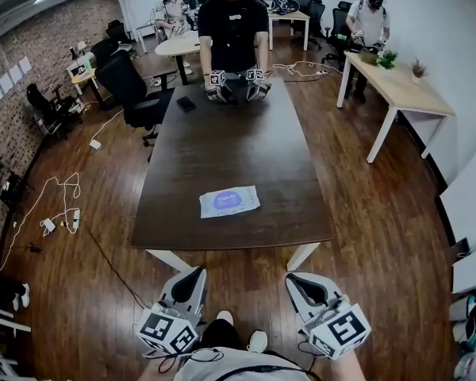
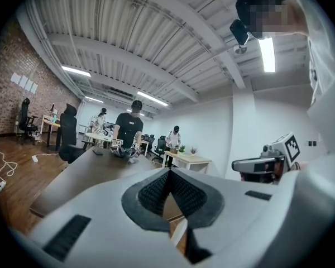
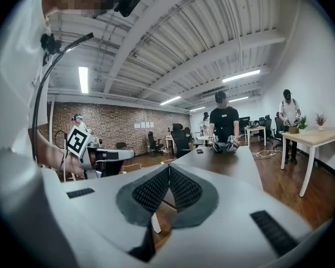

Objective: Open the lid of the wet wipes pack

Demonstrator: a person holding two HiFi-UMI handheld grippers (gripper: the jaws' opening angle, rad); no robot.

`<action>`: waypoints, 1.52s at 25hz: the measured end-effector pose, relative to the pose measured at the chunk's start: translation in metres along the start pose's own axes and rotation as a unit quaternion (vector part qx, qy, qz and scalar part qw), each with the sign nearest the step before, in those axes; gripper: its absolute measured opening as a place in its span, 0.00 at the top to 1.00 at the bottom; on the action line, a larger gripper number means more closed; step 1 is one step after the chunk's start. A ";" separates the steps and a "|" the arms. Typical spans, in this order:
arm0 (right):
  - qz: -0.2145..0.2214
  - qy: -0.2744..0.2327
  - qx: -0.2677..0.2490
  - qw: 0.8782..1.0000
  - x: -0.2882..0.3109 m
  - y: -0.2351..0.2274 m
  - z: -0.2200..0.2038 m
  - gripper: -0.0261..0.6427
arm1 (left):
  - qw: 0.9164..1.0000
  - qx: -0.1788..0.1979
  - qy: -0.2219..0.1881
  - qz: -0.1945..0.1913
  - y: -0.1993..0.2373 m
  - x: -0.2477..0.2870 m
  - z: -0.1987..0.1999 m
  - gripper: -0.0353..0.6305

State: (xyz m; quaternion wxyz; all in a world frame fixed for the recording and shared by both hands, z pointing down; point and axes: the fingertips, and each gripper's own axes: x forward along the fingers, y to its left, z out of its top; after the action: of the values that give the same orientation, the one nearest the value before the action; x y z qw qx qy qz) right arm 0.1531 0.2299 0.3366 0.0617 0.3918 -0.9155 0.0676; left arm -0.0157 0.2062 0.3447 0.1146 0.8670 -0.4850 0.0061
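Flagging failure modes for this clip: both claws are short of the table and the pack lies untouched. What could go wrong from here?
1. The pack lies loose and flat on the table. Unless one claw pins it, opening it may lift the whole pack.
2. The left claw and right claw are both shut. If they arrive shut, they could shove the pack away instead of gripping it.

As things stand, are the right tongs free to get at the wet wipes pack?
Probably yes: the right tongs, shut and empty, are held short of the table, and the wet wipes pack lies near its close edge with nothing between.
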 end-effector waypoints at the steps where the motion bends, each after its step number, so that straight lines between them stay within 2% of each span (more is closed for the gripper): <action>1: 0.000 0.001 0.002 1.000 0.002 -0.002 -0.001 0.95 | 1.000 0.002 0.001 0.000 0.002 0.003 0.000 0.94; 10: 0.006 0.025 0.010 1.000 0.060 -0.031 -0.014 0.95 | 1.000 -0.011 0.025 0.002 0.049 0.047 -0.017 0.94; 17: 0.033 0.073 -0.043 0.996 0.190 -0.065 -0.027 0.95 | 0.997 -0.028 0.067 0.009 0.142 0.108 -0.035 0.94; 23: 0.031 0.071 -0.059 0.995 0.287 -0.092 -0.011 0.95 | 0.997 -0.009 0.074 -0.018 0.207 0.167 -0.020 0.94; 26: 0.021 0.080 -0.053 0.995 0.318 -0.106 -0.010 0.95 | 0.997 -0.015 0.071 -0.037 0.228 0.192 -0.011 0.94; 33: 0.031 0.130 -0.057 0.989 0.368 -0.118 -0.023 0.95 | 0.992 -0.013 0.099 -0.072 0.253 0.238 -0.027 0.94; 38: 0.060 0.177 -0.083 0.979 0.383 -0.130 -0.055 0.95 | 0.987 -0.044 0.128 -0.082 0.247 0.259 -0.058 0.94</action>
State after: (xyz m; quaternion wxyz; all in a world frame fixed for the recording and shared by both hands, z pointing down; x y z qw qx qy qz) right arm -0.0117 -0.1214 0.4642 0.2511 0.3118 -0.9142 0.0630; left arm -0.0808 -0.1241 0.4806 0.2135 0.8899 -0.3937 0.0862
